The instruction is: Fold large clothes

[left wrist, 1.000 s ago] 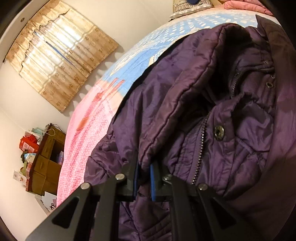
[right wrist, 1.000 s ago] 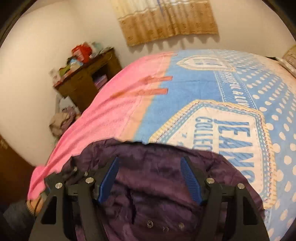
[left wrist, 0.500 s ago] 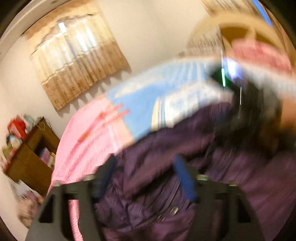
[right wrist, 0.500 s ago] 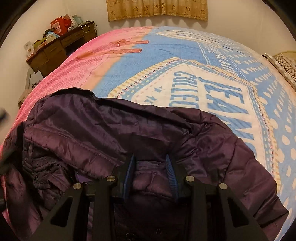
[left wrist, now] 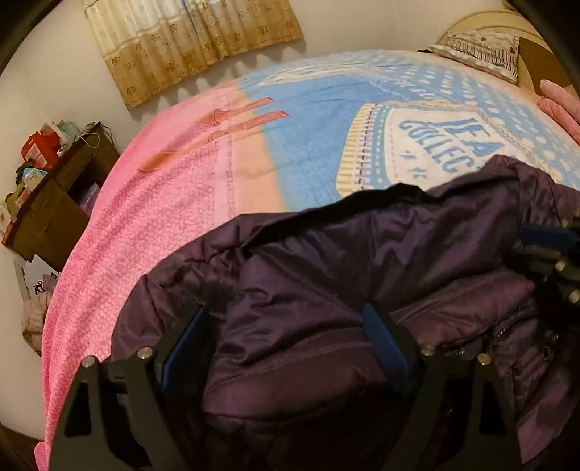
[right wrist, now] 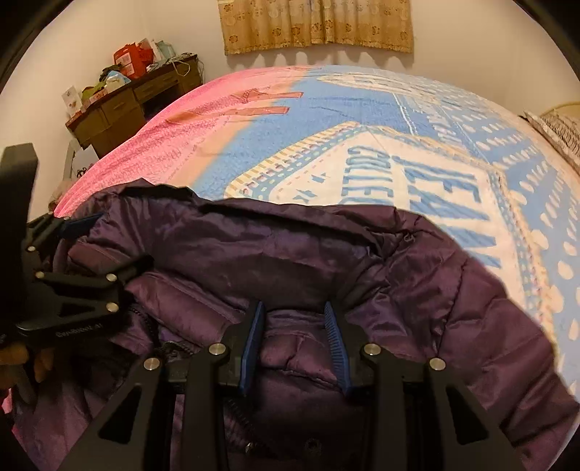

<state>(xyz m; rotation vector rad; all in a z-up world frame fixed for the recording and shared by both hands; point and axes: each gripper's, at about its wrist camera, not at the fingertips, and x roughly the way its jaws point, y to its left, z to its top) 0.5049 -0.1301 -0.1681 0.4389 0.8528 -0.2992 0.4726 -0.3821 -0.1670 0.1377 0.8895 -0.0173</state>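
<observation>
A dark purple padded jacket (left wrist: 326, 275) lies crumpled on the near part of the bed (left wrist: 308, 119). My left gripper (left wrist: 286, 326) hovers over it with its jaws opening wide. A bulge of jacket sits between the blue pads (left wrist: 188, 340), which do not press on it. In the right wrist view the jacket (right wrist: 417, 290) fills the lower half. My right gripper (right wrist: 294, 337) is shut on a thick padded fold near the collar. The left gripper (right wrist: 108, 246) shows at the left edge there, and the right gripper (left wrist: 551, 246) shows at the right edge of the left wrist view.
The bed carries a pink and blue blanket (right wrist: 417, 163) with lettering. A cluttered wooden desk (right wrist: 130, 98) stands at the far left by the wall, under a beige curtain (right wrist: 315, 25). A patterned pillow (left wrist: 478, 50) lies at the far right. A hand (right wrist: 21, 362) holds the left gripper.
My left gripper let go of the jacket fold, opened wide and rolled level. My right gripper sank onto the jacket and closed from wide open onto a fold.
</observation>
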